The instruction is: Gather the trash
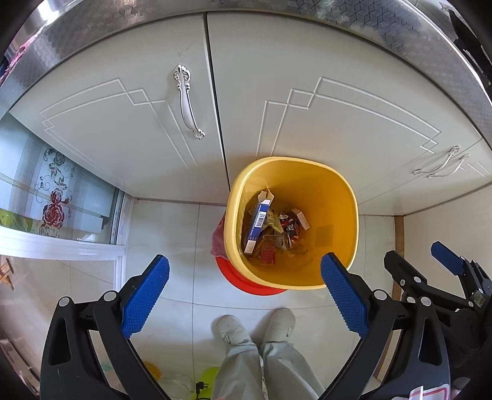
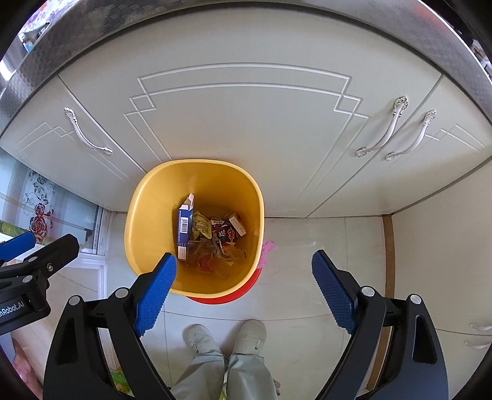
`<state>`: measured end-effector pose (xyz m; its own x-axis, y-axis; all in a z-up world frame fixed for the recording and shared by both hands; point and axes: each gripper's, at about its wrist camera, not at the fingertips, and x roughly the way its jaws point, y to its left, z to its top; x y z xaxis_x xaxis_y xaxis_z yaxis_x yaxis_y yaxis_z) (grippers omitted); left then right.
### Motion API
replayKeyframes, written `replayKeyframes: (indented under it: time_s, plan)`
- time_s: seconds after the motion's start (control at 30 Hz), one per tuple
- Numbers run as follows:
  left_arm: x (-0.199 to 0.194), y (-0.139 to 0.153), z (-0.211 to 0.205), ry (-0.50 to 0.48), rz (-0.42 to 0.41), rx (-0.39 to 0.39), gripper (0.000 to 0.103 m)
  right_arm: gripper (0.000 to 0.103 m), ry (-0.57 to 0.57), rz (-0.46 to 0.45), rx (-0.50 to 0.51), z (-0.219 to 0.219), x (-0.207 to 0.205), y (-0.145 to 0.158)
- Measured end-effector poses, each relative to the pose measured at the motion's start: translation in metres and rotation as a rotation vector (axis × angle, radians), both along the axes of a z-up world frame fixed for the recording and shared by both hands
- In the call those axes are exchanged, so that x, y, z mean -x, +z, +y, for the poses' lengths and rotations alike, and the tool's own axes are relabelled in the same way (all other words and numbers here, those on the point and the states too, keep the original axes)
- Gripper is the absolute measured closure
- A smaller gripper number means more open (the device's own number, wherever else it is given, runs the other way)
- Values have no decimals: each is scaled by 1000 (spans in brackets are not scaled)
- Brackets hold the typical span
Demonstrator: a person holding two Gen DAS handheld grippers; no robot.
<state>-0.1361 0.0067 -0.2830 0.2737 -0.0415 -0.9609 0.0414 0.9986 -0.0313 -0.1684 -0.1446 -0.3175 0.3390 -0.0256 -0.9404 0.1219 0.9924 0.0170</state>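
Landmark: yellow bin [image 1: 307, 280] on the floor against the white cabinet doors [image 1: 138, 123], likely kept there for easy drops.
Trash: blue carton [image 1: 256, 226] and wrappers [image 1: 286, 227] lie inside the bin, at its bottom.
Left tongs [image 1: 246, 295]: spread wide, empty, above the bin's near rim.
Right tongs [image 2: 246, 292]: spread wide, empty, also above the bin.
Judgement: both look freed for the next pickup.

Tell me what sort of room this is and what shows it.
Most likely a home kitchen: white base cabinets with ornate silver handles under a shiny patterned countertop edge, a tiled floor, and a yellow trash bin holding wrappers and a blue box.
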Motion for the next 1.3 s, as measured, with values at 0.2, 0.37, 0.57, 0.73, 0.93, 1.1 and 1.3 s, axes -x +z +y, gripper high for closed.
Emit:
replayKeyframes:
  time_s: [0.2, 0.37, 0.57, 0.73, 0.93, 1.1, 1.3]
  plan:
    - [-1, 1, -1, -2, -1, 4, 5, 13, 2, 3, -3, 1, -1, 0]
    - [-1, 1, 0, 2, 2, 5, 5, 13, -1, 3, -4, 1, -2, 0]
    - [-1, 0, 1, 6, 5, 5, 5, 13, -1, 5, -8, 0, -2, -1]
    - [-1, 1, 0, 6, 3, 2, 5, 13, -2, 4, -9, -1, -2, -1]
    - [0, 1, 1, 3, 3, 2, 5, 13, -2, 4, -9, -2, -1, -1]
    - [-1, 2, -1, 7, 2, 2, 5, 13, -2, 6, -14, -3, -2, -1]
    - [-1, 2, -4, 10, 2, 4, 5, 13, -2, 5, -14, -3, -2, -1]
